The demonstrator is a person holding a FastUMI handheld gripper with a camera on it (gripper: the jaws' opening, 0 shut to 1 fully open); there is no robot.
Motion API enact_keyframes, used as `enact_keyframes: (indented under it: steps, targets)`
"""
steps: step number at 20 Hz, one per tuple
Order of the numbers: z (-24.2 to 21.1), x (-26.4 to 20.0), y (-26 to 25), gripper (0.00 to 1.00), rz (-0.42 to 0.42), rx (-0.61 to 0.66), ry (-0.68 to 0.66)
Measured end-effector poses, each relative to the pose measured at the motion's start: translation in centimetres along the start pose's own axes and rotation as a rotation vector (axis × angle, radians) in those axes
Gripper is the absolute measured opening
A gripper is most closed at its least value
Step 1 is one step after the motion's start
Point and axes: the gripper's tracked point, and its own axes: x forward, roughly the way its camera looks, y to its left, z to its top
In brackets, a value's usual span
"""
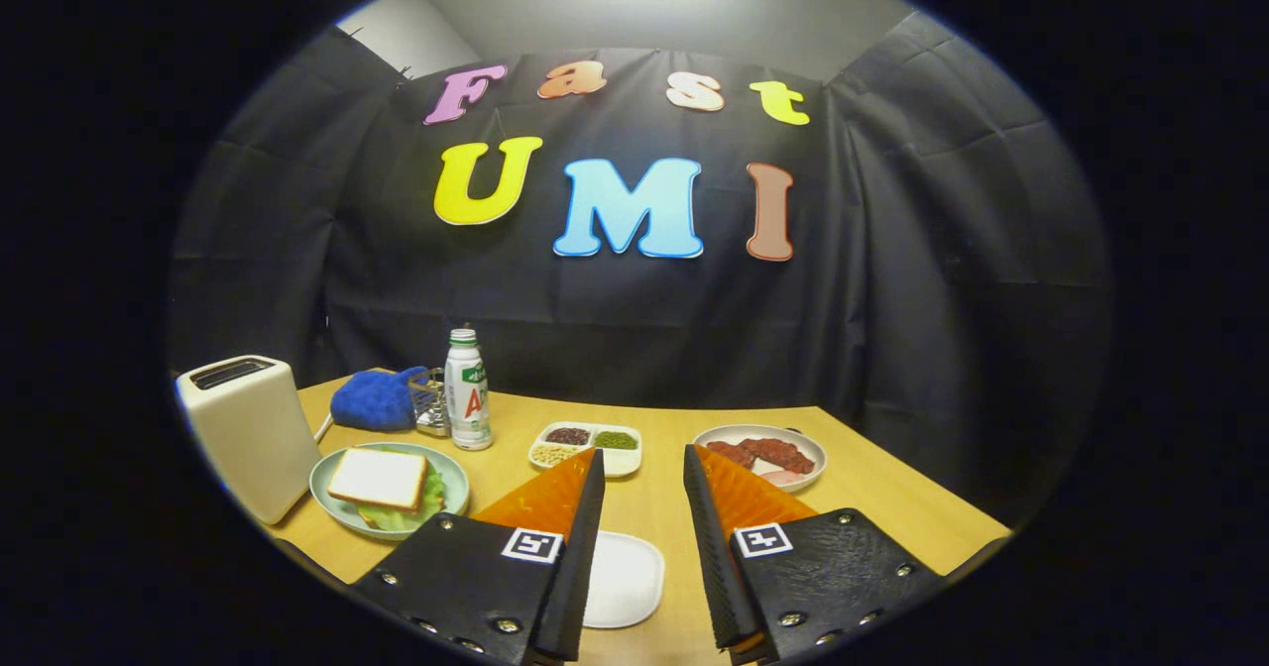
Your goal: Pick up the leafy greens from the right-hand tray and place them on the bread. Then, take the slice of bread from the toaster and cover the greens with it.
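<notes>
A white bread slice (379,477) lies on top of leafy greens (414,509) on a pale green plate (455,481), left of my fingers. The cream toaster (250,430) stands at the table's left edge, behind that plate; its slots look dark. My gripper (642,470) hovers above the table with its fingers apart and nothing between them. A white tray (623,577) sits on the table below the gap between the fingers.
A white bottle (467,389) and a blue mitt (376,399) stand behind the green plate. A divided dish of seeds (629,461) lies just beyond the fingertips. A white plate of red meat (758,452) sits to the right. The wooden table (882,488) extends right.
</notes>
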Motion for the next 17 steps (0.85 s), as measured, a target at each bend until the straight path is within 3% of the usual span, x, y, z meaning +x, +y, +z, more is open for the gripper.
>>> enact_keyframes:
  steps: [12,17]
  targets:
    - [-0.3,-4.4,-15.8,0.49,-0.088,0.011,-0.013]
    - [-2.0,-3.1,-20.8,0.49,-0.024,0.089,0.007]
